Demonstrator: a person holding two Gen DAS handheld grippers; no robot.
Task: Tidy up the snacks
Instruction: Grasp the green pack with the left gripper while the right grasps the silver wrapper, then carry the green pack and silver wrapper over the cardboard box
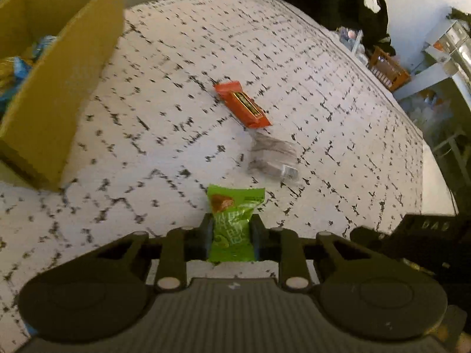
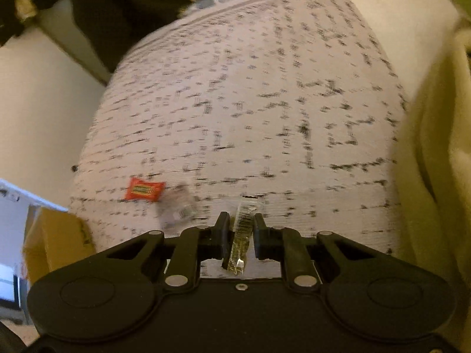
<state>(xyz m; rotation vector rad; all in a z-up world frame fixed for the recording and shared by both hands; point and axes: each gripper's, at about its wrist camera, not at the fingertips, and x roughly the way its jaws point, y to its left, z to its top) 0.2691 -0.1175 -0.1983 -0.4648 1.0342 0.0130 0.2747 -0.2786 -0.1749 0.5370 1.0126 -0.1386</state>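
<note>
Green snack packet (image 1: 232, 223) is pinched in the left gripper (image 1: 231, 235); the right gripper (image 2: 241, 232) grips a clear packet (image 2: 243, 229). Ahead lie an orange bar (image 1: 242, 103) and a grey packet (image 1: 272, 157), unsorted; the cardboard box (image 1: 59, 82) ahead-left holds some.

A white rug (image 1: 182, 58) with a black dashed pattern carries everything. On it lie an orange candy wrapper (image 1: 242, 103), just beside it a clear packet (image 1: 272, 157) with dark contents, and a cardboard box (image 1: 59, 70) holding blue and gold wrappers, well apart at the left edge
</note>
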